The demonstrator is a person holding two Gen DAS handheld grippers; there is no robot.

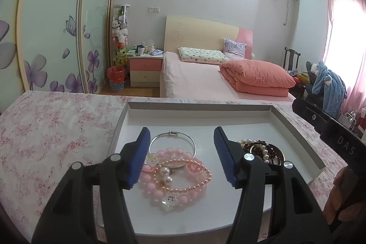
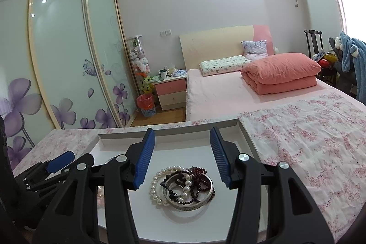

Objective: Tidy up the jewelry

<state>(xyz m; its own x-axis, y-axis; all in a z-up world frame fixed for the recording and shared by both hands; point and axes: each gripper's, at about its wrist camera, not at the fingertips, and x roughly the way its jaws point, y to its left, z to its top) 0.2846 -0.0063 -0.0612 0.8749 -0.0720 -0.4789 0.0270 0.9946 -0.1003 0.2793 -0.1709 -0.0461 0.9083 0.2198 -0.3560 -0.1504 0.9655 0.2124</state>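
Left hand-held gripper (image 1: 181, 157), released, above pink bracelets (image 1: 177, 177) in white tray (image 1: 297, 127); right hand-held gripper (image 2: 181, 157), released, above pearl-and-bangle pile (image 2: 183, 186) at 3 o'clock.

Pink bed (image 1: 194, 81) beside floral glass wardrobe (image 1: 57, 33).

The white letters "DAS" run along the black body of the right gripper (image 1: 338, 136), seen at the right edge of the left wrist view. No other writing, label or number in the bedroom can be read.
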